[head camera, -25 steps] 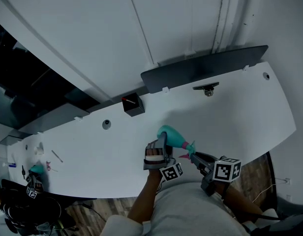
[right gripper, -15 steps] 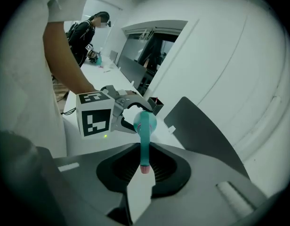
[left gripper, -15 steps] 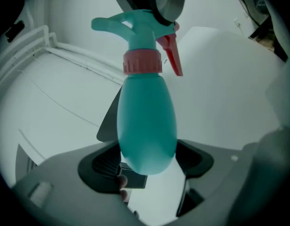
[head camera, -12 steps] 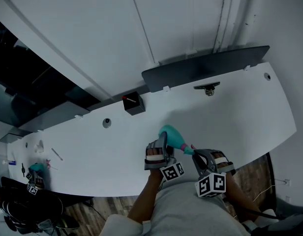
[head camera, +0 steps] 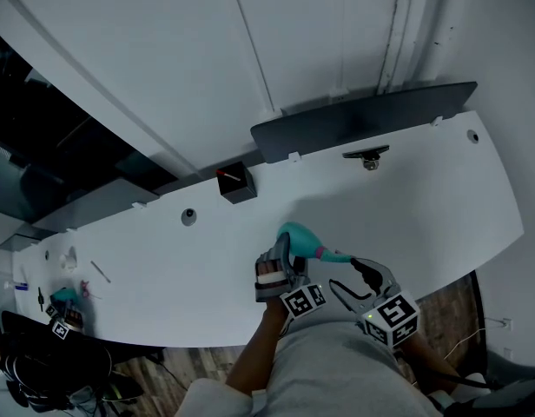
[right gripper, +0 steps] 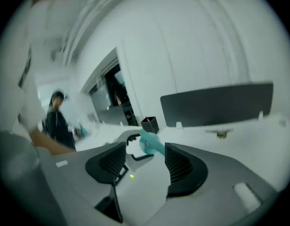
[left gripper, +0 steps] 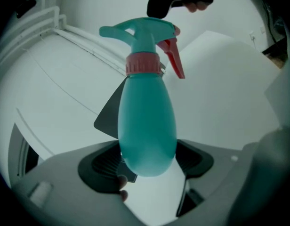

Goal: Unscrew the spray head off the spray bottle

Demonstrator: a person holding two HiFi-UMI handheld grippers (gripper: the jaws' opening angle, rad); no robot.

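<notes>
A teal spray bottle (left gripper: 147,126) with a pink collar (left gripper: 142,63) and a teal spray head (left gripper: 140,32) with a red trigger lies tilted over the white table (head camera: 424,207). My left gripper (left gripper: 147,161) is shut on the bottle's body; in the head view this left gripper (head camera: 280,263) sits near the table's front edge, the bottle (head camera: 298,237) pointing right. My right gripper (head camera: 354,281) is just right of the spray head (head camera: 335,255), apart from it. In the right gripper view its jaws are opening wide, the right gripper (right gripper: 142,157) has nothing between them, and the bottle (right gripper: 152,144) lies beyond.
A black box (head camera: 236,183) stands near the table's back edge, with a dark panel (head camera: 363,120) behind and a small metal fitting (head camera: 367,157) in front of it. A round grommet (head camera: 188,216) lies left of the box. At far left, small items (head camera: 63,301). A person (right gripper: 55,117) stands at left.
My right gripper was closed at the spray head, turned with it, then let go and drew back toward me with its jaws spread. The left gripper and bottle barely moved.
</notes>
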